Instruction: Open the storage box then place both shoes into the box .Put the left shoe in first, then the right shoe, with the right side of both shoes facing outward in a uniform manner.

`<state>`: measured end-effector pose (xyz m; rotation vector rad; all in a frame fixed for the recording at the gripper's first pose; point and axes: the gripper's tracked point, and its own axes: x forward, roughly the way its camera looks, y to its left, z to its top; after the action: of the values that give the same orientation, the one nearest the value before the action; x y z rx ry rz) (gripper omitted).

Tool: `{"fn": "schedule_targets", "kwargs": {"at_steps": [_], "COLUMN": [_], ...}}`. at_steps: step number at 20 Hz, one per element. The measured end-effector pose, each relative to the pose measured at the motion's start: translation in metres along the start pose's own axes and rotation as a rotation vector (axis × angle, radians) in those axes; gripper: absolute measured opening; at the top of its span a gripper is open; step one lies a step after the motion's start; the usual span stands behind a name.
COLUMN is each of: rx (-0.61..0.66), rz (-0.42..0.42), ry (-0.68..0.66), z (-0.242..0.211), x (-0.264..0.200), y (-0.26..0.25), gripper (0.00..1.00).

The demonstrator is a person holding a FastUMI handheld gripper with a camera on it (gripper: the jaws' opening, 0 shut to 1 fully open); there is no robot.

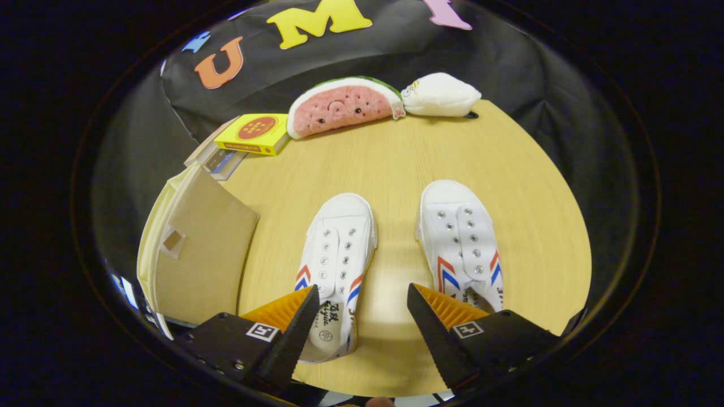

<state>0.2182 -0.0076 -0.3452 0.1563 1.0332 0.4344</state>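
gripper [360, 316] – fingers wide apart, holding nothing | left shoe [336, 265] just ahead of left finger | right shoe [464, 243] ahead of right finger | storage box [198, 249] – far left, closed

We saw a wooden table [407, 164] carrying two shoes: left [335, 265], right [461, 243]. A box [198, 249], books [251, 135] and two plush toys [345, 106] lay on it too.

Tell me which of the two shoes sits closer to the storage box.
The left-hand shoe, beside the open gripper finger, lies nearer the cardboard box; the other shoe is farther across the table.
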Motion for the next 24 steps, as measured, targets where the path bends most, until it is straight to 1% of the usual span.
{"fn": "schedule_targets", "kwargs": {"at_steps": [1, 2, 3, 4, 5, 8, 9, 10, 11, 12, 13, 19, 24], "rx": [0.017, 0.028, 0.036, 0.039, 0.042, 0.094, 0.118, 0.115, 0.121, 0.126, 0.135, 0.183, 0.198], "rz": [0.008, 0.018, 0.026, 0.02, 0.024, 0.061, 0.064, 0.062, 0.067, 0.071, 0.077, 0.085, 0.1], "ry": [0.039, 0.071, 0.088, 0.099, 0.116, 0.161, 0.172, 0.177, 0.174, 0.17, 0.175, 0.132, 0.049], "z": [-0.006, -0.008, -0.008, -0.006, -0.01, -0.013, -0.012, -0.012, -0.012, -0.013, -0.012, -0.011, 0.01], "x": [0.009, 0.013, 0.016, 0.019, 0.022, 0.028, 0.025, 0.029, 0.028, 0.026, 0.025, -0.01, -0.074], "y": [0.001, 0.001, 0.004, 0.003, 0.004, 0.013, 0.014, 0.012, 0.014, 0.014, 0.016, 0.034, 0.067], "gripper": [0.91, 0.83, 0.83, 0.77, 0.69, 0.34, 0.28, 0.14, 0.14, 0.05, 0.01, 0.0, 0.0]}}
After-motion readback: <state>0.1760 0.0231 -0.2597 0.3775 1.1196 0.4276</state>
